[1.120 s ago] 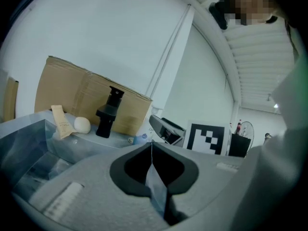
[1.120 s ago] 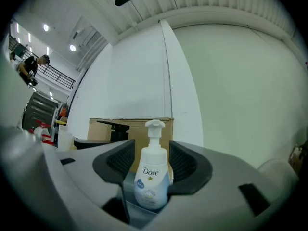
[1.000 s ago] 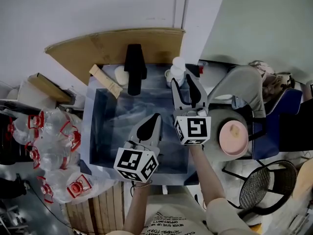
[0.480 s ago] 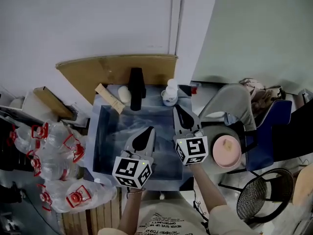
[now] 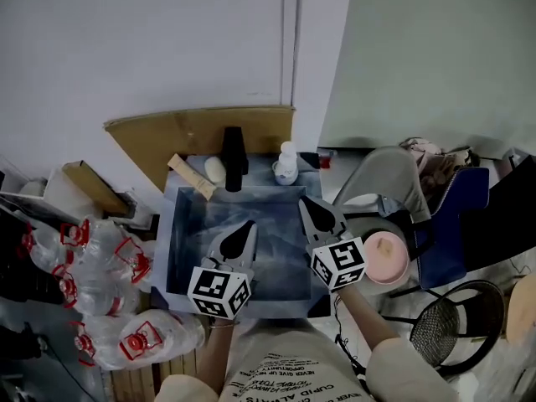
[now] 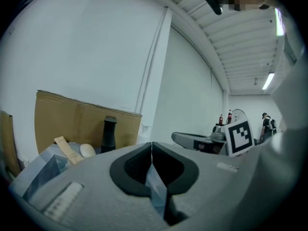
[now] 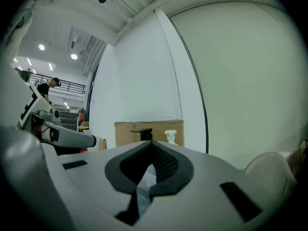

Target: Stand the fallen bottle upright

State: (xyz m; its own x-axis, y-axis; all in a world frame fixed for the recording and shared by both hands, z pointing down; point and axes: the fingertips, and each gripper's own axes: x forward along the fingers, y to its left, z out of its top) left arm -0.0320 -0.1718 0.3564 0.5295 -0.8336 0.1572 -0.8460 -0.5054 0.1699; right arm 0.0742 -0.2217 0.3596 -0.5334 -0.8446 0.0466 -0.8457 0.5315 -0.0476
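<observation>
Holding both tools over the near half of the tabletop point(image 5: 198, 224), I have nothing in either one. The left tool point(image 5: 248, 227) is pinched together, its dark pads meeting along one thin line in the left gripper view, with only the blue-grey cover of the tabletop showing below them. The right tool point(image 5: 308, 206) has just been closing and is now pressed together too, again with nothing between the pads. The two tools sit side by side, apart from each other, both pointing toward the far edge.

The white bottle point(image 5: 286, 164) stands upright at that far edge, well apart from both tools and nearer to my right one. In the right gripper view its white pump top point(image 7: 171, 136) pokes up just above the tool's tips. Just left of it stands a tall black bottle point(image 5: 234, 157), also upright, and left of that lie a pale oval thing point(image 5: 215, 170) and a tan strip point(image 5: 191, 177), set at a slant. A sheet of cardboard point(image 5: 184, 131) leans against the wall behind them all. Off the tabletop to my right is a pink round lid point(image 5: 387, 256).
</observation>
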